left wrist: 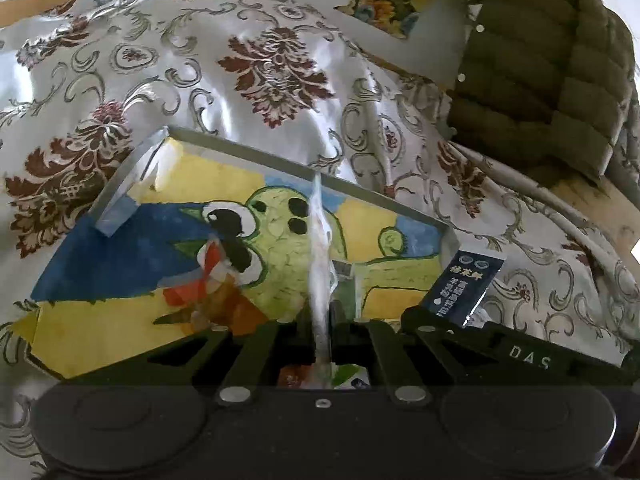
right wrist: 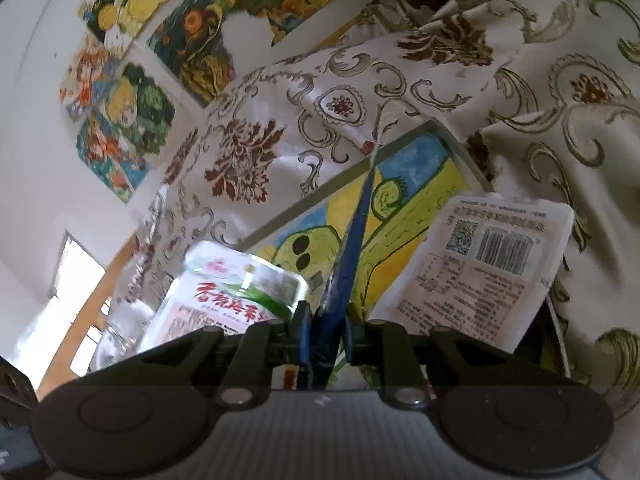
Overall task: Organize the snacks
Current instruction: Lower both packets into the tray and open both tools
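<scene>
A shallow grey tray (left wrist: pixel 248 148) with a painted green cartoon creature on its floor lies on the patterned cloth. My left gripper (left wrist: pixel 322 320) is shut on a white snack packet (left wrist: pixel 320 248), seen edge-on above the tray. In the right wrist view that white and green packet with red lettering (right wrist: pixel 236 292) hangs at the left. My right gripper (right wrist: pixel 326 320) is shut on a dark blue packet (right wrist: pixel 352 248), also edge-on over the tray (right wrist: pixel 320 196). From the left wrist view the blue packet (left wrist: pixel 464 284) stands at the tray's right end. A white packet with a barcode (right wrist: pixel 492 264) leans in the tray's right side.
A cream cloth with brown floral pattern (left wrist: pixel 240 60) covers the surface in folds around the tray. An olive quilted jacket (left wrist: pixel 540 60) lies at the far right, with a white cable (left wrist: pixel 560 224) beside it. Colourful paintings (right wrist: pixel 120 120) hang on the white wall.
</scene>
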{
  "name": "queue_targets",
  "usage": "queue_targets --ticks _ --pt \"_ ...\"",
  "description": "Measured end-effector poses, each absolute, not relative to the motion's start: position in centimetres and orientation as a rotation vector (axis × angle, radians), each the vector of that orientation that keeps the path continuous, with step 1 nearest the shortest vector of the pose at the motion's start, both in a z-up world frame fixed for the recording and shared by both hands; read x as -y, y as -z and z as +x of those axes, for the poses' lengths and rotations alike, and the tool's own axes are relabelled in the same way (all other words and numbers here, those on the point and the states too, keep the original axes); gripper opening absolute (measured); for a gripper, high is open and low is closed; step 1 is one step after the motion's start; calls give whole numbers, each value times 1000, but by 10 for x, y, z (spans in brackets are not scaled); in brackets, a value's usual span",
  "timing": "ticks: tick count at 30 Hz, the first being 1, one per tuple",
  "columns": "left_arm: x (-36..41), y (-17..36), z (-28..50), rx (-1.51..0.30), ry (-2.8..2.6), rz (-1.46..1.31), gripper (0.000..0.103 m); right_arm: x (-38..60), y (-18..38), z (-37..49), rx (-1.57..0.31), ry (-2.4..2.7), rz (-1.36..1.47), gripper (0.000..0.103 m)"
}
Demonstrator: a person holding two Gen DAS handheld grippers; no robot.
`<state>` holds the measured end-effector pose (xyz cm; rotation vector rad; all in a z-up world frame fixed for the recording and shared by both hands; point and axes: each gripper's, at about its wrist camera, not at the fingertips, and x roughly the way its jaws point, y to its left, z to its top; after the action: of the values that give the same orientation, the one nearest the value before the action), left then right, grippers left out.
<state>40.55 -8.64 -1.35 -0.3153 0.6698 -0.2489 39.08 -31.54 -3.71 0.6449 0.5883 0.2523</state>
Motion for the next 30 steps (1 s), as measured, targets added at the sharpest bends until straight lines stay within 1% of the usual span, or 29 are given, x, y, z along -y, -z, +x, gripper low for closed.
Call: queue_targets --ticks 6,7,8,10,12,13,14,15,16,17,19,23,24,26,28,30 --pt "84 11 406 -674 221 -288 7 308 33 392 -625 -226 567 29" --pt "84 11 406 -674 215 -278 9 307 32 392 -630 -219 553 33" --pt "83 10 405 -675 207 -268 16 306 31 391 -636 -210 539 41" --pt "82 10 406 -690 190 -263 24 306 28 391 -652 -199 525 51" --pt "79 10 404 -692 190 -280 28 305 23 391 -662 -192 510 60" --pt "77 10 403 -690 188 -286 35 305 20 390 -670 -189 499 68" --pt "76 9 402 -686 184 -288 45 305 17 390 -677 -184 495 72" --pt "75 8 400 -679 177 -291 51 306 15 390 -681 -181 499 73" --pt "73 7 399 -673 174 -297 58 308 13 389 -685 -180 511 74" --pt "72 6 397 -667 172 -306 63 310 12 389 -688 -183 521 78" --pt "69 3 395 -661 164 -326 69 315 7 388 -685 -188 539 84" --pt "63 -3 390 -652 141 -357 78 326 -1 385 -667 -195 575 96" --pt "61 -5 388 -647 130 -360 81 329 -3 385 -666 -193 584 97" --pt "59 -9 383 -636 108 -365 93 333 -5 385 -667 -203 609 101" --pt "57 -15 377 -625 80 -358 97 338 -6 383 -674 -215 635 103" --pt "55 -20 372 -618 63 -351 98 341 -8 380 -685 -216 647 103"
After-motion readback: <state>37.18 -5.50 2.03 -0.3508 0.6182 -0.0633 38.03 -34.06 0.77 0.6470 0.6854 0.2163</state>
